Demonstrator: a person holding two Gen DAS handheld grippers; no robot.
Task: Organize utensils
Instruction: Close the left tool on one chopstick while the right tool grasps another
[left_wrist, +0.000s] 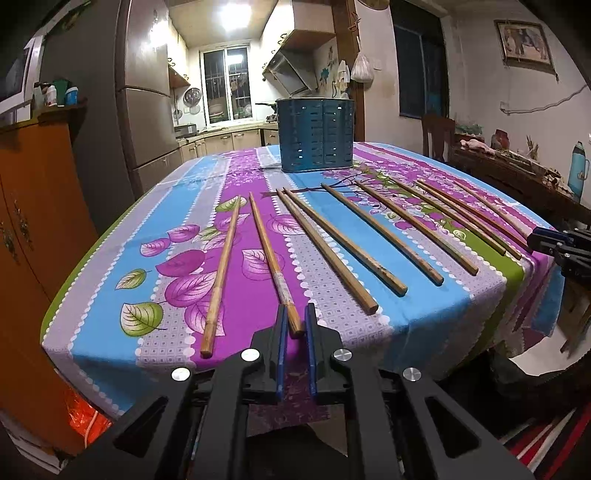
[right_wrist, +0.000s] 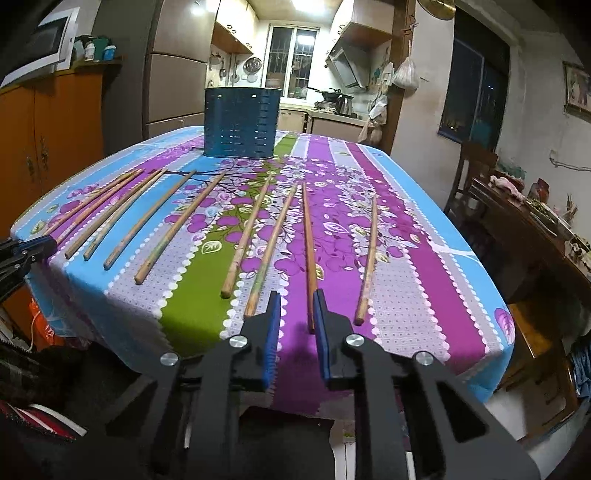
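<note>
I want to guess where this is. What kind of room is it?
Most likely a home kitchen and dining area: a fridge, a range hood over a stove, and a table laid with chopsticks.

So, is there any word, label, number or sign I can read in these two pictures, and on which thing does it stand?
None can be read.
Pale band on the brown wooden chopstick in the left gripper: too blurred.
Slotted dark blue metal holder: no text shows.
Framed picture on the wall: too small.
</note>
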